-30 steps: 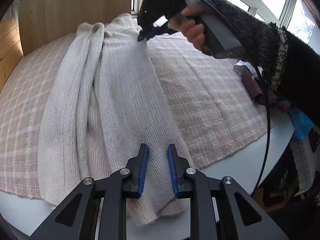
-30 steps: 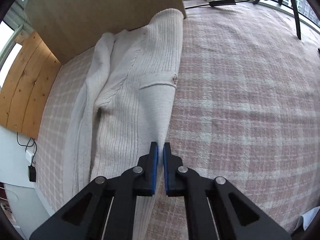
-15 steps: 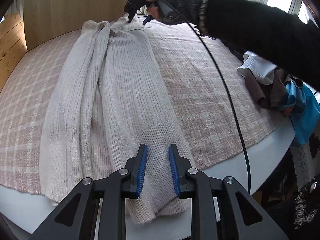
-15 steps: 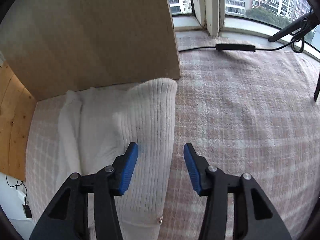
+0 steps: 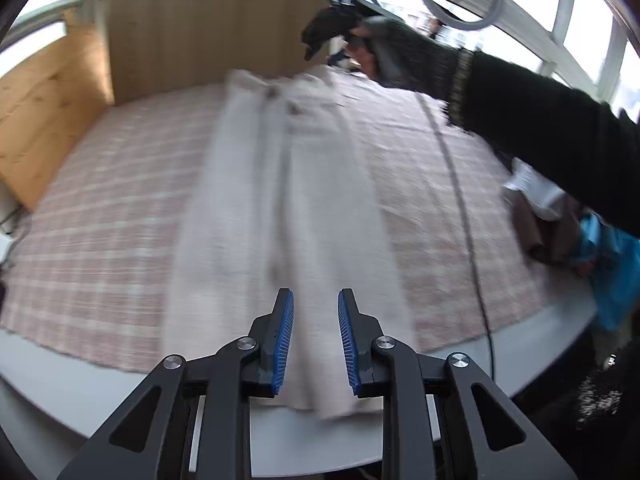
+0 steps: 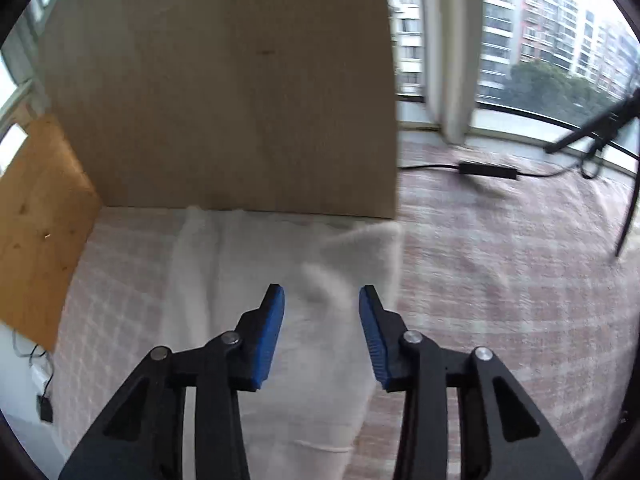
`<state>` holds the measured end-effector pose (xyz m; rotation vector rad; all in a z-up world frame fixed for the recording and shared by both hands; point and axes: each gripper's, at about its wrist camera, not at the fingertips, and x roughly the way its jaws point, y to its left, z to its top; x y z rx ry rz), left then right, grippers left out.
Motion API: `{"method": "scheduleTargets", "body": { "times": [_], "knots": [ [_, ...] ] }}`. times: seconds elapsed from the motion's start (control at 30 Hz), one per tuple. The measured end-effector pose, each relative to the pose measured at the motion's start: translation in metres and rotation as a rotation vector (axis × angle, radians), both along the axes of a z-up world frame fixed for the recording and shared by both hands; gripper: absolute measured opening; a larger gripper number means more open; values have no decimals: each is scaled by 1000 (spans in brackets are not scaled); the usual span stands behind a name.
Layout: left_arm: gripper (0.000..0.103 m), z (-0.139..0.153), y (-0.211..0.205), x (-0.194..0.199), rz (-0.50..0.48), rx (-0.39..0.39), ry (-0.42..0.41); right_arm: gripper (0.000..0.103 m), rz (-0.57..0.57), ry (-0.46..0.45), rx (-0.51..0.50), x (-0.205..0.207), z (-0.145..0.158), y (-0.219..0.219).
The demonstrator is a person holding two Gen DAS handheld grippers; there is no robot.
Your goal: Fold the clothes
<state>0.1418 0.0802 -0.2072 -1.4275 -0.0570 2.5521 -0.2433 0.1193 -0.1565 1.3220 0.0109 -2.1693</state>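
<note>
I see the round white table (image 5: 72, 396) under a pink-and-white checked woven cloth (image 5: 100, 216) that covers most of its top and leaves a bare white rim along the near edge. Behind it stand a tall pale plywood panel (image 6: 224, 88) and, to its left, an orange-toned pine board (image 6: 36, 216).

Lying lengthwise down the middle of the cloth is the long cream ribbed knit garment (image 5: 288, 208), folded into a narrow strip. Its far end reaches the foot of the plywood panel, and its near end hangs just past the cloth's edge onto the bare table rim. Both views are blurred, so I cannot read the finer folds.

At the right edge of the table I make out a heap of other clothes (image 5: 560, 224): white, brown and bright blue pieces.

My left gripper (image 5: 315, 340) hovers over the near end of the garment, its blue-padded jaws parted and empty. My right gripper (image 6: 322, 334), carried on a dark knit sleeve (image 5: 552, 136) in the left view, is above the far end of the garment, its jaws spread wide with nothing between them. A thin black cable (image 5: 460, 200) runs from it across the cloth to the near table edge.

On the far cloth lies a black cable with an inline box (image 6: 486, 169).
</note>
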Motion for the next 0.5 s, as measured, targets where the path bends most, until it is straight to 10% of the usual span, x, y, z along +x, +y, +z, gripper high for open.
{"method": "scheduleTargets", "body": {
  "times": [0.1, 0.27, 0.5],
  "knots": [
    [22, -1, -17, 0, 64, -23, 6, 40, 121, -49, -120, 12, -4, -37],
    [22, 3, -43, 5, 140, -63, 17, 36, 114, -35, 139, 23, -39, -102],
    [22, 26, -78, 21, 173, -120, 35, 38, 57, -94, 63, 43, -7, -64]
  ]
}}
